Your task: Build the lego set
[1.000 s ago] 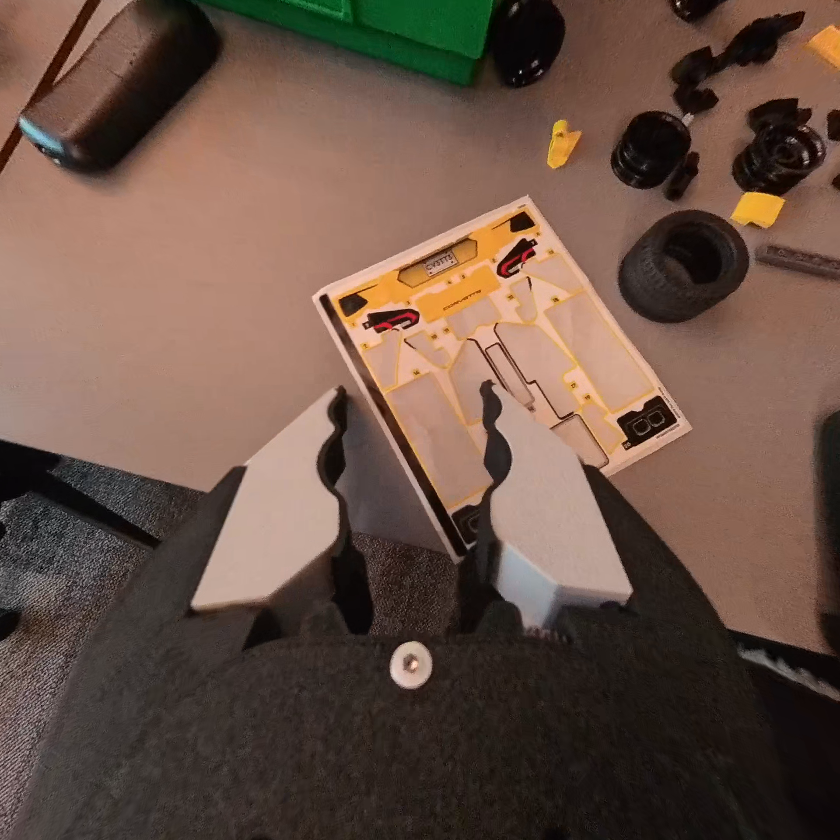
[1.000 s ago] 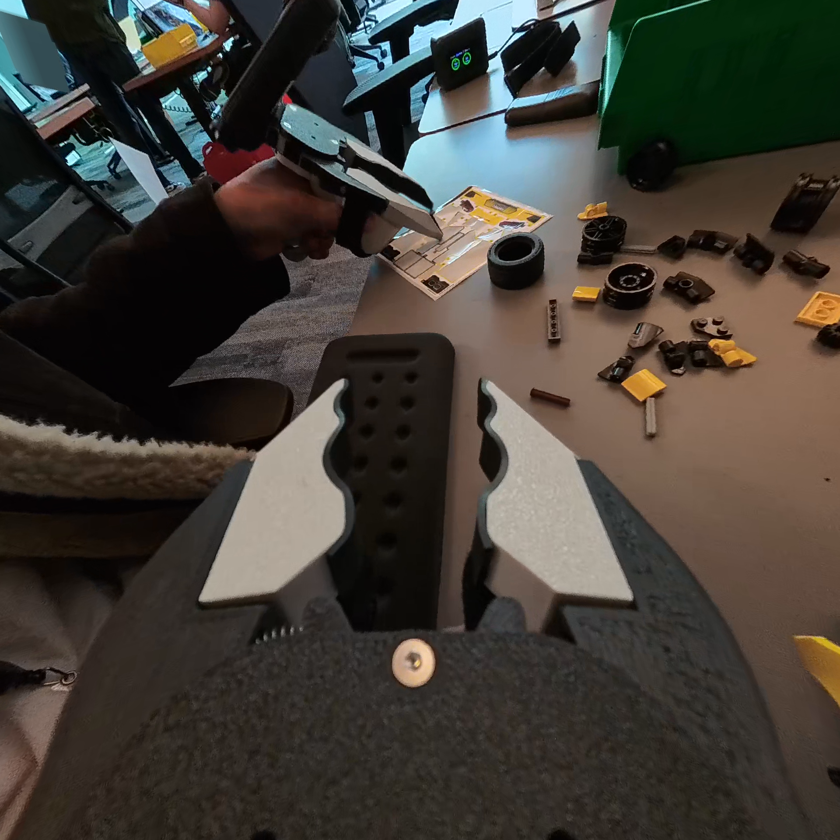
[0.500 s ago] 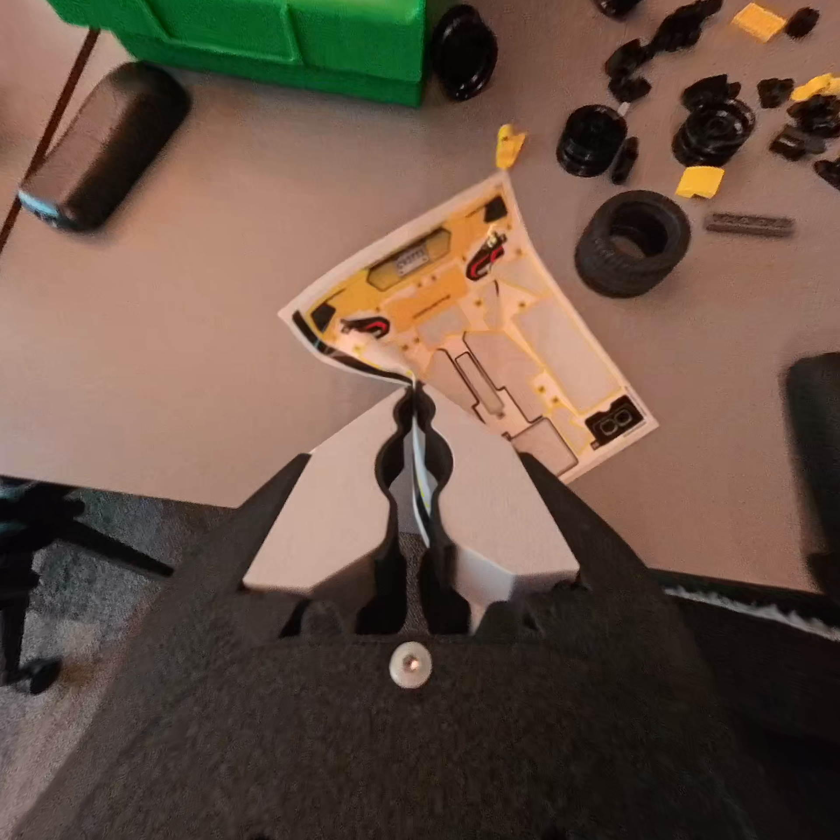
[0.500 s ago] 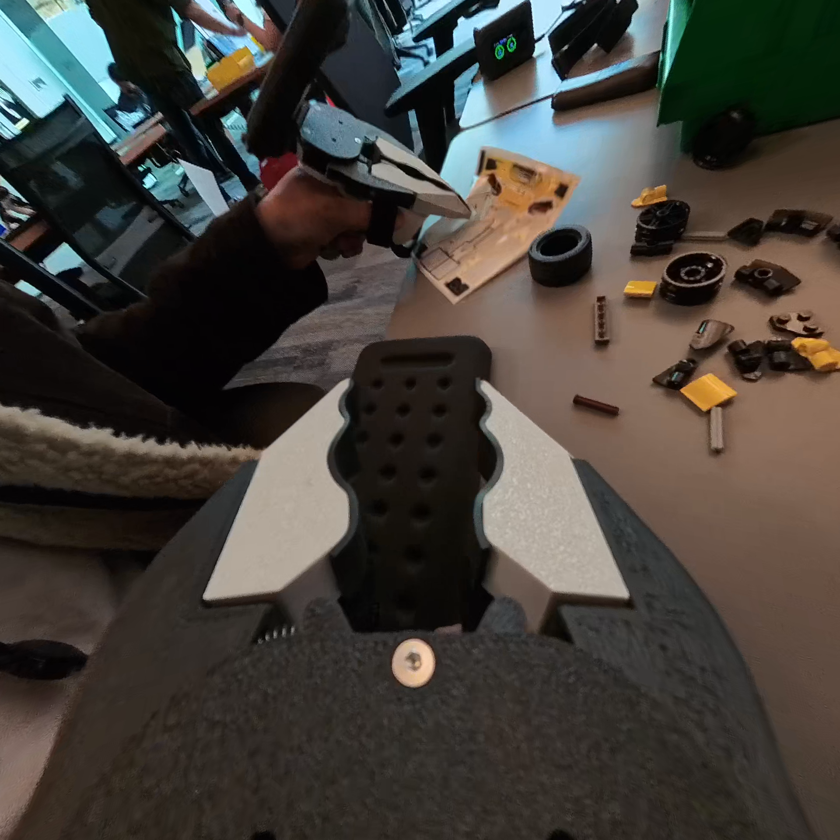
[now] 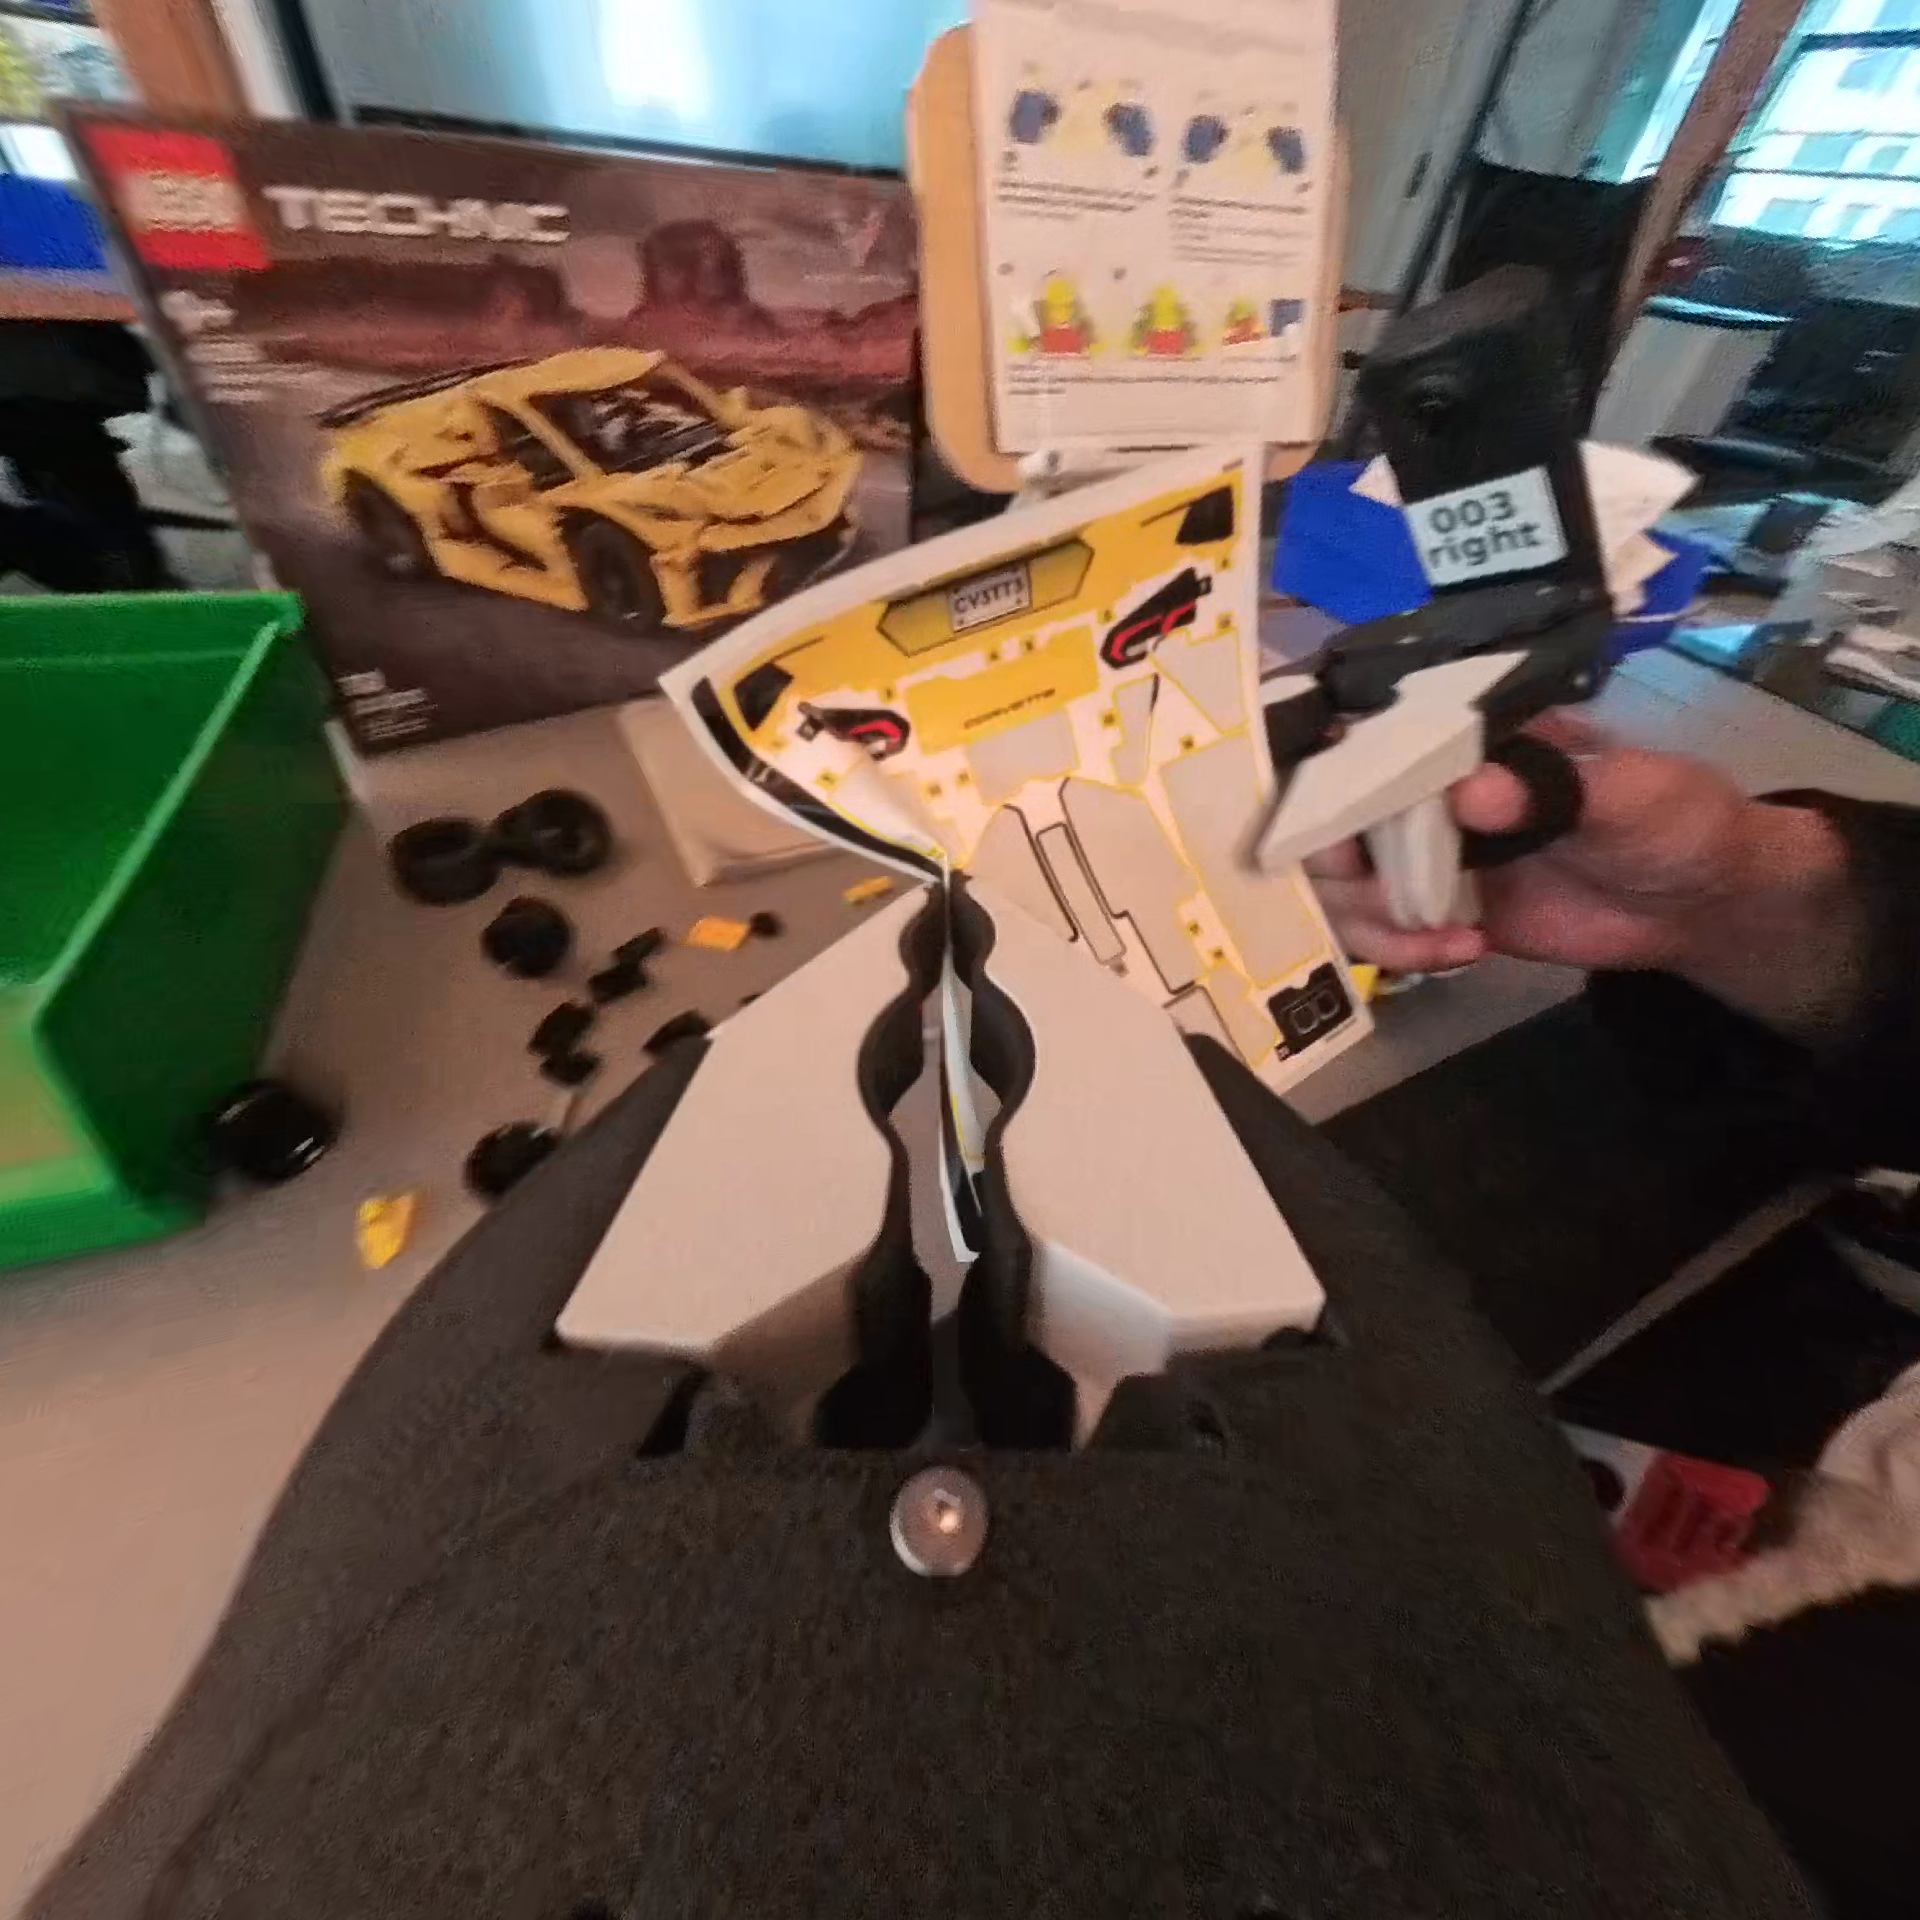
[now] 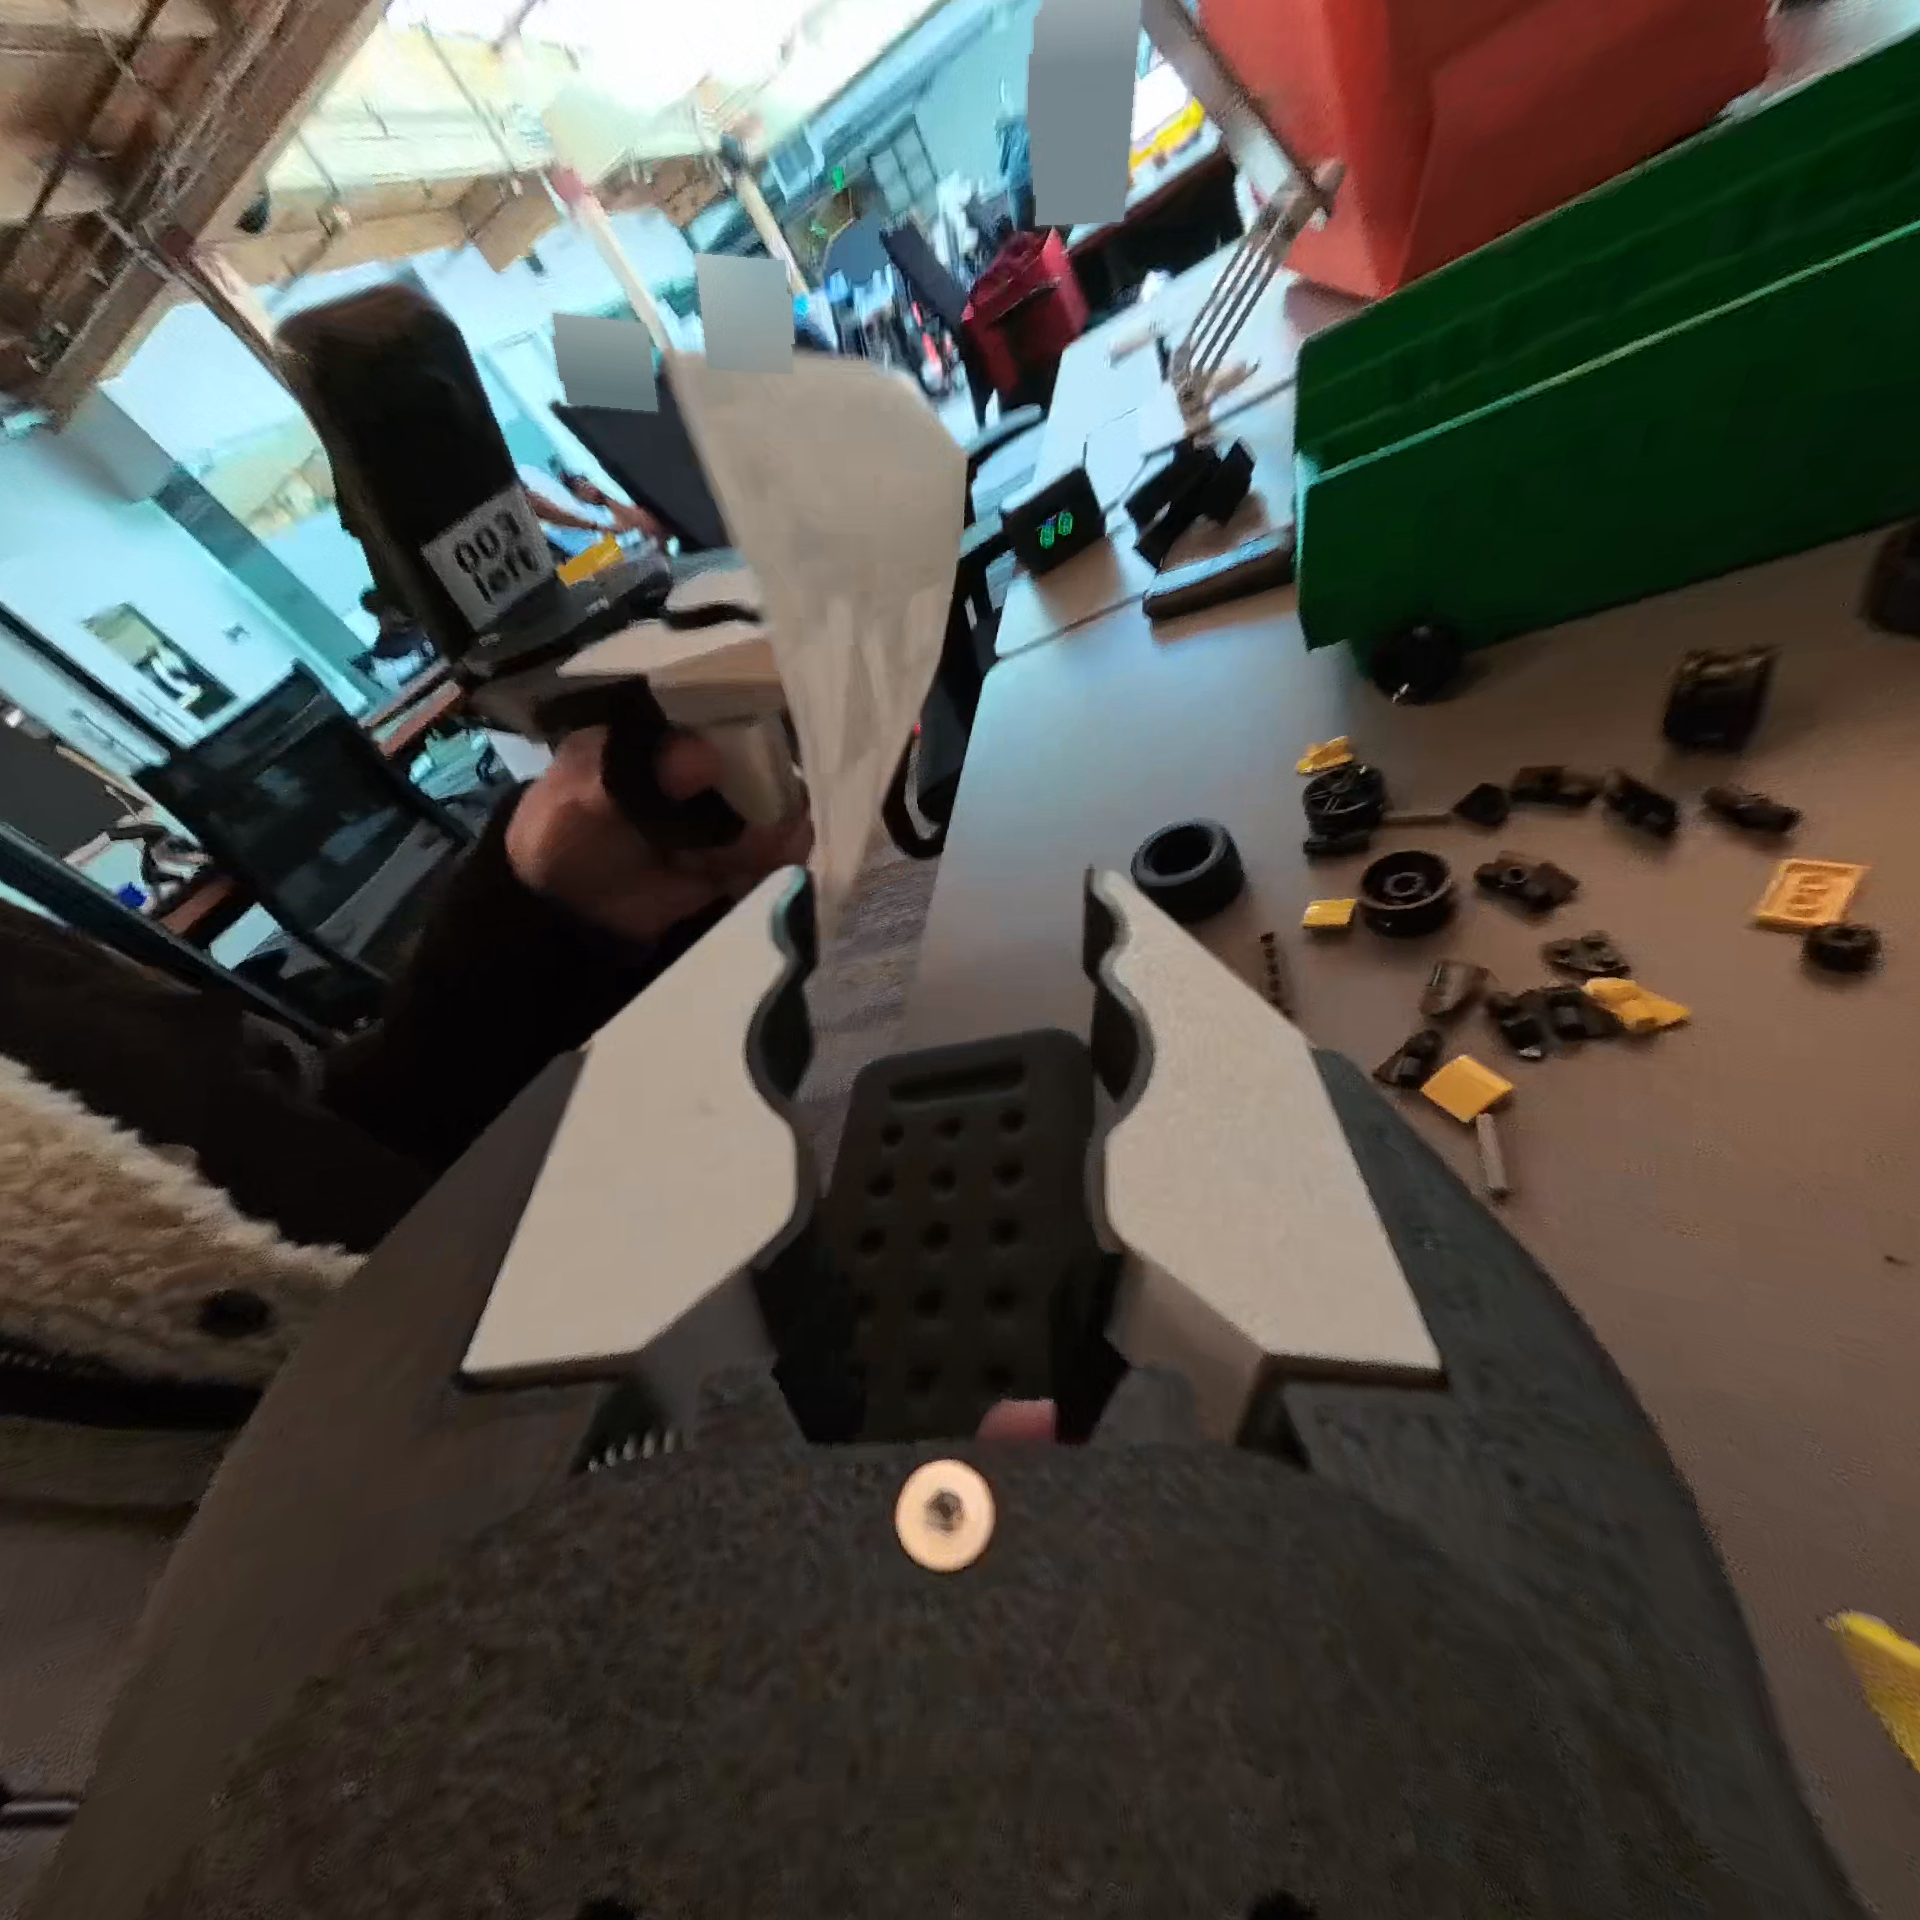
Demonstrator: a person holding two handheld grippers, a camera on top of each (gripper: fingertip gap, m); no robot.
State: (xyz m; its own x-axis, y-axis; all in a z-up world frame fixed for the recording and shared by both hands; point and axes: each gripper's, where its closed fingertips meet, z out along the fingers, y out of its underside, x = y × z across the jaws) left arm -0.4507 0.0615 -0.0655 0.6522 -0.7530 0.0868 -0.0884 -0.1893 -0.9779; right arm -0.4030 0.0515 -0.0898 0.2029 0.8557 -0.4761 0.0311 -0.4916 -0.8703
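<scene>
**Sticker sheet lifted clear of the table in the left gripper**

The sticker sheet (image 5: 1049, 769) is up in the air above the near edge of the grey table (image 5: 156, 1403), pinched along its lower left edge. From the pinch it fans upward and to the right, its long axis running from the upper left corner down to the lower right corner, printed yellow side facing the left wrist camera. In the right wrist view only its plain white back (image 6: 842, 582) shows, standing roughly upright and buckled near the grip.

The left gripper (image 5: 951, 914) has its two grey fingers pressed together on that edge, the paper creased between them. The right gripper (image 6: 945, 914) is spread wide with nothing between its fingers; below it lies a black perforated pad (image 6: 956, 1174) at the table edge. In the left wrist view the right gripper's tip is just beside the sheet's right edge; whether it touches is unclear.

Loose parts are scattered on the table beyond: a black tyre (image 6: 1190, 868), a black wheel hub (image 6: 1403, 894) and a yellow tile (image 6: 1465, 1086). A green bin (image 5: 135, 883) stands to the left, and the set's box (image 5: 520, 416) stands upright at the back. The table surface right of the pad is open.
</scene>
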